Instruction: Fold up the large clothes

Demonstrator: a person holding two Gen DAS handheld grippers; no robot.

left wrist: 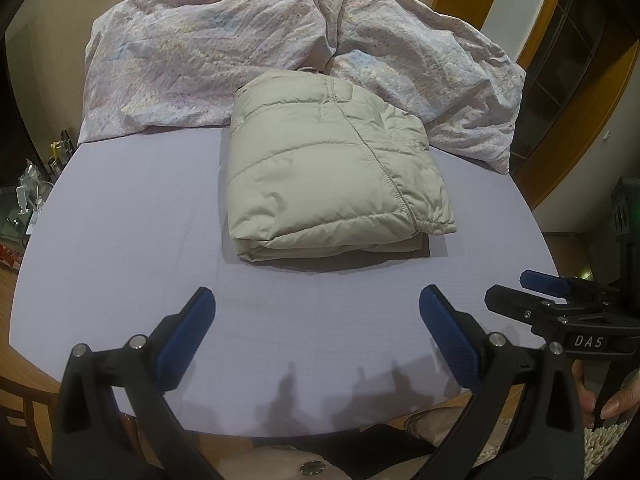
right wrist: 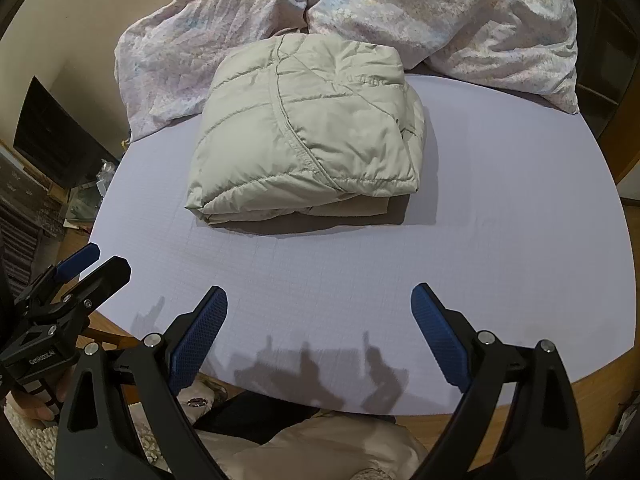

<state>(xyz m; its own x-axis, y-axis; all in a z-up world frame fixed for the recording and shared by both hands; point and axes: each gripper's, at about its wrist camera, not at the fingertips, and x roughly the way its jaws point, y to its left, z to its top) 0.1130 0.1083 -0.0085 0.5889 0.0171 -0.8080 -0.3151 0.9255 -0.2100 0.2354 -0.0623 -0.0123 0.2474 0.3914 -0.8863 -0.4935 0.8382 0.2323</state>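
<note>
A beige puffer jacket lies folded into a thick rectangle on the lavender-covered round table; it also shows in the right wrist view. My left gripper is open and empty, held above the table's near edge, well short of the jacket. My right gripper is also open and empty, near the same front edge. The right gripper shows at the right of the left wrist view, and the left gripper at the left of the right wrist view.
A crumpled floral quilt lies heaped along the table's far side, touching the jacket's back edge; it also shows in the right wrist view. Cluttered shelves stand left, a wooden door frame right. Another beige garment lies below the table's front edge.
</note>
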